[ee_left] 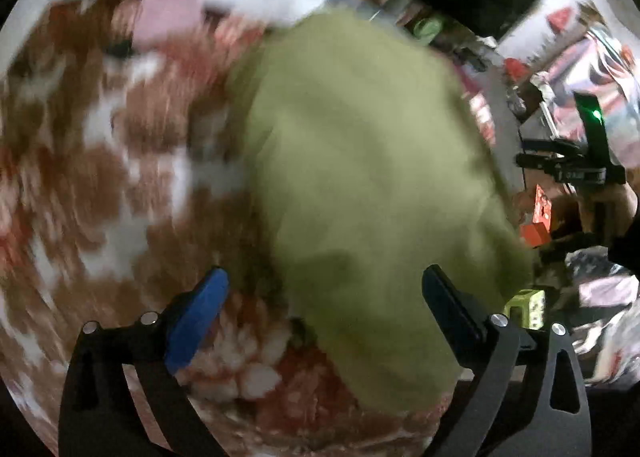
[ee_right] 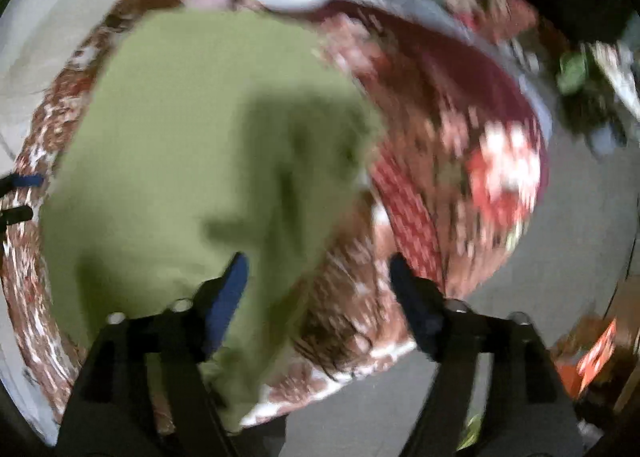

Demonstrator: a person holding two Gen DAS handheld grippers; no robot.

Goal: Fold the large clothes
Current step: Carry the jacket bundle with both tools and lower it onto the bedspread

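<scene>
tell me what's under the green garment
The green garment lies on a red, brown and white patterned blanket, which shows all around it. Whatever sits directly beneath the garment's middle is covered.

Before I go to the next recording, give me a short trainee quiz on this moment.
1. True or false: the left hand-held gripper is clamped on the green garment.
2. What does the green garment lie on? A) bare floor B) a red, brown and white patterned cover C) a wooden chair
3. Fill in: the right hand-held gripper has one blue finger pad and one ____ pad.

Key: 1 false, its fingers stand wide apart with nothing pinched; 2 B; 3 black.
</scene>
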